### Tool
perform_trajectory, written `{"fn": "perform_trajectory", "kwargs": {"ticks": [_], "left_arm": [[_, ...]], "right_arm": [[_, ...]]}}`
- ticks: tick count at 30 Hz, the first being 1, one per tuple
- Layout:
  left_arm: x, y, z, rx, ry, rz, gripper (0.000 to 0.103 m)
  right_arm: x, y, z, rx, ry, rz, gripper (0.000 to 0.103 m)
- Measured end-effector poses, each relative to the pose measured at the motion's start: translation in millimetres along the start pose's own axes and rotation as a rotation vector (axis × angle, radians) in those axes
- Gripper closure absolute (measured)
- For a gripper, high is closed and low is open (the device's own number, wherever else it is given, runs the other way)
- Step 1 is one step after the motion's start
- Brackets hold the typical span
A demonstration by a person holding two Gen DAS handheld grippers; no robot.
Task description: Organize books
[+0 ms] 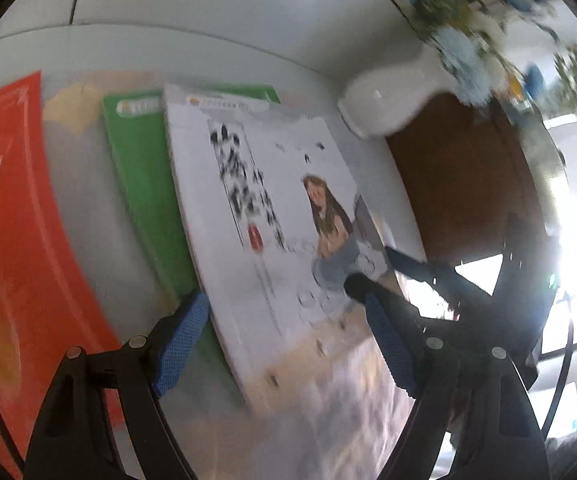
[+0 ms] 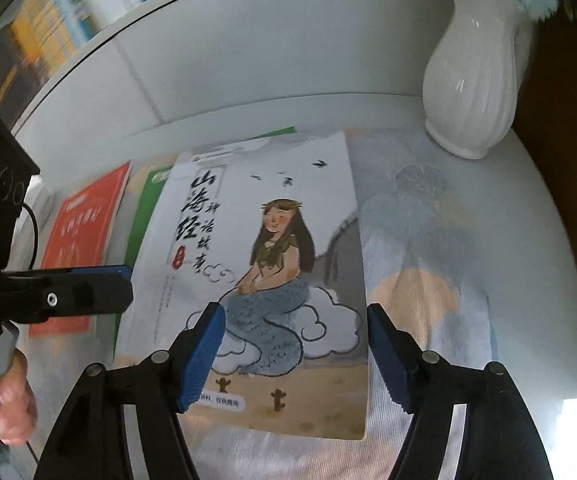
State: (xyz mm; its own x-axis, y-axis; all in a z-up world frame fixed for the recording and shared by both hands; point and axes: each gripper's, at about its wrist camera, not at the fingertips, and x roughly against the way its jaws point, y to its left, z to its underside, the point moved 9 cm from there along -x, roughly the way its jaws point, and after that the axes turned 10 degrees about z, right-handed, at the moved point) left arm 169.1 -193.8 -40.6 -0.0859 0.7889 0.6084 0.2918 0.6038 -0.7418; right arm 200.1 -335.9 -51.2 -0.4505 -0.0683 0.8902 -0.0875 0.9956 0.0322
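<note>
While its fingers [image 2: 388, 356] straddle the mermaid book's [image 2: 272, 264] right edge, open tablecloth [image 2: 428, 240] lies beside.

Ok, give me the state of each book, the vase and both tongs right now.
Mermaid book: flat, face up, overlapping the green one.
Green book: flat, partly covered.
Red book: flat, apart to the side.
Vase: upright, holding flowers.
Left tongs: open, straddling the mermaid book.
Right tongs: open over the mermaid book, not gripping.
</note>
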Motion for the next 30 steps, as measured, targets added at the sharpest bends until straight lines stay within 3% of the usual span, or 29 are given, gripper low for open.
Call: {"fn": "perform_trajectory", "kwargs": {"ticks": [2,7,10,12,16,19,21,22,23,27,30], "left_arm": [[9.9,-2.8,29.4,-0.015,0.022,-0.023,0.024],[26.7,0.5,78.7,0.046,0.037,0.003,0.024],[38.6,-1.8,86.4,0.038,0.019,-0.019,0.024],[50.0,-3.7,74.4,0.023,-0.022,-0.044,0.024],[47.8,9.0,41.2,-0.001,-0.047,-0.148,0.024],[27.2,17.3,38.0,0.032,0.003,-0.135,0.024],[12.7,13.1,47.5,0.036,0.04,-0.108,0.032],[10.0,9.9,52.8,0.028,0.045,-0.108,0.033],[10.6,6.0,58.4,0.003,0.036,-0.121,0.033],[22.9,-6.3,89.7,-0.02,0.046,-0.091,0.033],[41.8,-6.8,132.4,-0.005,0.058,-0.102,0.033]], "right_arm": [[11.0,8.2,12.6,-0.005,0.005,-0.009,0.033],[27.4,34.3,72.4,0.034,0.042,0.001,0.031],[35.1,33.6,106.5,-0.032,0.083,-0.059,0.032],[41.3,25.1,114.9,-0.085,0.092,-0.08,0.032],[40.2,10.5,110.9,-0.147,0.112,-0.087,0.032],[29.1,6.2,100.4,-0.194,0.111,-0.094,0.031],[25.3,10.1,89.3,-0.188,0.093,-0.084,0.032],[25.9,13.9,86.4,-0.183,0.087,-0.094,0.043],[27.7,18.6,85.4,-0.174,0.08,-0.103,0.045],[34.4,27.3,95.9,-0.085,0.058,-0.027,0.046],[46.8,37.7,114.5,-0.071,0.077,-0.093,0.047]]}}
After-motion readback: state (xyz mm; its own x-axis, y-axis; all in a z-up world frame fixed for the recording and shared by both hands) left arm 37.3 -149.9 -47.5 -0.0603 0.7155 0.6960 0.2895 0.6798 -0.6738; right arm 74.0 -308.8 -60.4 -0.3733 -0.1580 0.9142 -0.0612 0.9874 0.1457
